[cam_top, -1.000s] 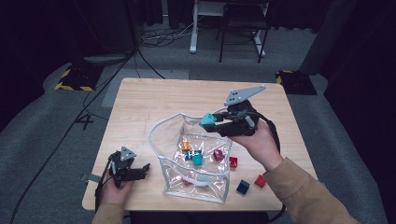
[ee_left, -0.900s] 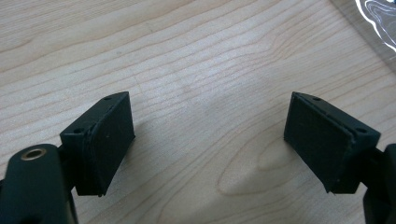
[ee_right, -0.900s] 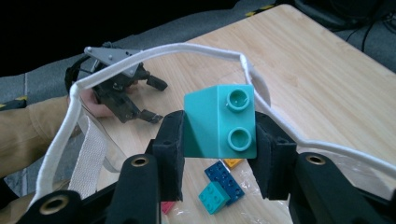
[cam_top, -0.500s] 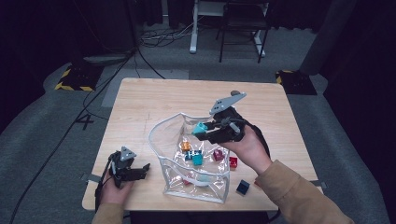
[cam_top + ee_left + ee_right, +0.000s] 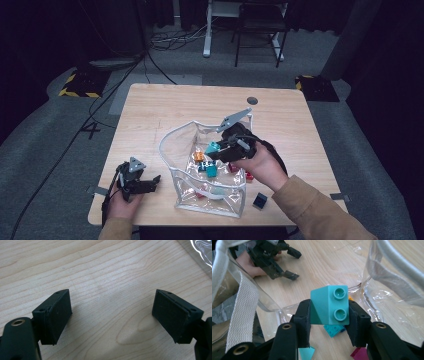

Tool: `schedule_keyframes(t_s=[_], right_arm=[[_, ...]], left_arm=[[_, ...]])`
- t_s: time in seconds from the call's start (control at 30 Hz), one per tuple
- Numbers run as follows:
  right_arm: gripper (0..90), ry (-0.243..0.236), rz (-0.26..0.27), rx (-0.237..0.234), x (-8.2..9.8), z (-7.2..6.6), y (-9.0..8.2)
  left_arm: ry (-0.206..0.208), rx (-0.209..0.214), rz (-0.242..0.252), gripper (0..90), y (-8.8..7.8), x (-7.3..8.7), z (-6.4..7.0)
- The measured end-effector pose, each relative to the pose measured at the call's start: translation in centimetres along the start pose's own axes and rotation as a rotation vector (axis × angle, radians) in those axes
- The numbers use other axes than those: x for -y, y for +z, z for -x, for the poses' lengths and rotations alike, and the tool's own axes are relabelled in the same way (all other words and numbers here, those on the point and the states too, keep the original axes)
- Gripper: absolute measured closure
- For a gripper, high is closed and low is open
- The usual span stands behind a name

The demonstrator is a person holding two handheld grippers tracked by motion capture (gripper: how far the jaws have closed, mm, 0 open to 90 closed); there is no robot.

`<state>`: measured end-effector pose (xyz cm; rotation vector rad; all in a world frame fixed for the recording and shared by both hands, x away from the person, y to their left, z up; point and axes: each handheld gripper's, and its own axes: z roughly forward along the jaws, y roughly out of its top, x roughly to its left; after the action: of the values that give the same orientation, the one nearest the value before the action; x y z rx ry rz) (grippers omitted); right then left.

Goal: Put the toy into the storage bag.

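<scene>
— Your left gripper (image 5: 150, 182) rests low on the table (image 5: 150, 120), near your side. Its jaws stand wide apart, with nothing between them.

— Why is it just sitting there?

— I think it waits out of the way so your other hand has room. Next comes the clear bag (image 5: 210, 200), with its mouth wide so blocks can drop in. Some little blocks already lie inside, like the orange block (image 5: 199, 156).

— And my right gripper?

— Your right gripper (image 5: 216, 151) hangs over the bag's mouth. Its jaws are squeezed onto the teal block (image 5: 212, 148), one pad on each side, so it cannot slip. I think you hold it there to let it fall in with the others.

— What can you see up close?

— Your right gripper view shows the teal block's two round bumps and the pads pressing its sides. From above it is just a small teal spot. But the high view shows a dark blue block (image 5: 259, 200) on the table, right of the bag.
</scene>
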<state>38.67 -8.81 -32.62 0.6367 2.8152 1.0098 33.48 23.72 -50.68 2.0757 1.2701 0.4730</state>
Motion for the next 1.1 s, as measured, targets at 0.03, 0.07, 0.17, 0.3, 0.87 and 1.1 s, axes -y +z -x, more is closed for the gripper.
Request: schedule_keyframes(t_s=[0.03,0.07,0.17,0.3,0.87,1.1], right_arm=[[59.0,0.001,-0.007,-0.004,0.0,-0.1,0.1],[58.7,0.003,-0.018,-0.013,0.1,-0.1,0.1],[47.5,0.004,-0.023,-0.037,0.2,-0.1,0.2],[42.4,0.016,0.03,-0.052,0.3,-0.2,-1.0],[42.1,0.061,0.207,0.034,2.3,1.4,-7.7],[42.1,0.086,0.216,0.079,3.7,2.2,-9.3]], left_arm=[[0.0,0.0,0.0,16.3,0.0,0.0,0.0],[0.0,0.0,0.0,16.3,0.0,0.0,0.0],[0.0,0.0,0.0,16.3,0.0,0.0,0.0],[0.0,0.001,0.001,16.3,0.0,0.0,0.0],[-0.001,0.001,0.001,16.3,0.0,0.0,0.0],[0.0,0.001,0.001,16.3,0.0,0.0,0.0]])
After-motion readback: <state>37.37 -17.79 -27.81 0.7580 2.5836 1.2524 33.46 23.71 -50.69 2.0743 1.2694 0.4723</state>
